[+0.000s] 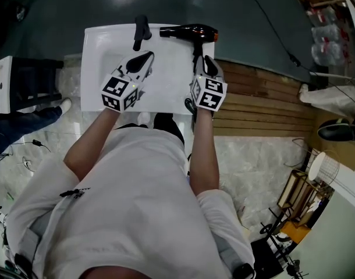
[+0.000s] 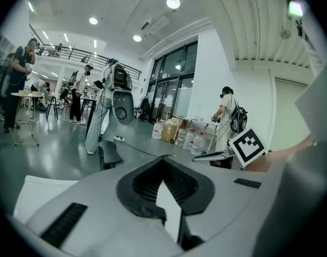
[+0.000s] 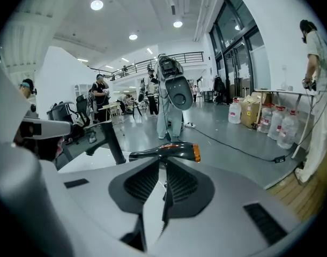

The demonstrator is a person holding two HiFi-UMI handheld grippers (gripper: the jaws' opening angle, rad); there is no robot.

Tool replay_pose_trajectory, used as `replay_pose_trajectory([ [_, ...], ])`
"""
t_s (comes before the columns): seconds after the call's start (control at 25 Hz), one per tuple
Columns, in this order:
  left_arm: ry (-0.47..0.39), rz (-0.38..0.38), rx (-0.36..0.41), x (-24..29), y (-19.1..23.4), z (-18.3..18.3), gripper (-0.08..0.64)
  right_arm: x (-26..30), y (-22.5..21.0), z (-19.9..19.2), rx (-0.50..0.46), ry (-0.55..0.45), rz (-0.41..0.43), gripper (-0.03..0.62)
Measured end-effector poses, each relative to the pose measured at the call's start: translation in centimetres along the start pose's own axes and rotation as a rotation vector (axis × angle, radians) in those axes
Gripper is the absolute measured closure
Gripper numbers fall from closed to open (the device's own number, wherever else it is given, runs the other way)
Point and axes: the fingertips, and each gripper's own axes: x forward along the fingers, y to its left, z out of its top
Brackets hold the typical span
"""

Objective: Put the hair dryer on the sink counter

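Right tool (image 3: 164, 166) tight on hair dryer (image 3: 171, 152)

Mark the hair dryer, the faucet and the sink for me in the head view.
hair dryer (image 1: 186, 32), head view, on its black barrel.
faucet (image 1: 141, 32), head view, on its black spout.
sink (image 1: 96, 57), head view, on its bare white left side.

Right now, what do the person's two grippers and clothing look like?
The left gripper and the right gripper both have smooth pale grey shells, with black ribbed pads lining the jaws. Each carries a marker cube at its rear, with black squares on white. The person wears a white short-sleeved T-shirt.
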Motion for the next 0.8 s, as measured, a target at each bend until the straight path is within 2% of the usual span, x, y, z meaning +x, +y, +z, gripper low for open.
replay_pose_trajectory([
  [0.36, -0.048, -0.018, 0.023, -3.1, -0.3, 1.7, 0.558, -3.5, 2.3, 1.6, -0.003, -0.074, 0.004, 0.583],
  [0.8, -0.087, -0.043, 0.041, -8.0, -0.4, 1.8, 0.558, -8.3, 6.1, 2.4, -0.017, -0.155, 0.021, 0.584],
])
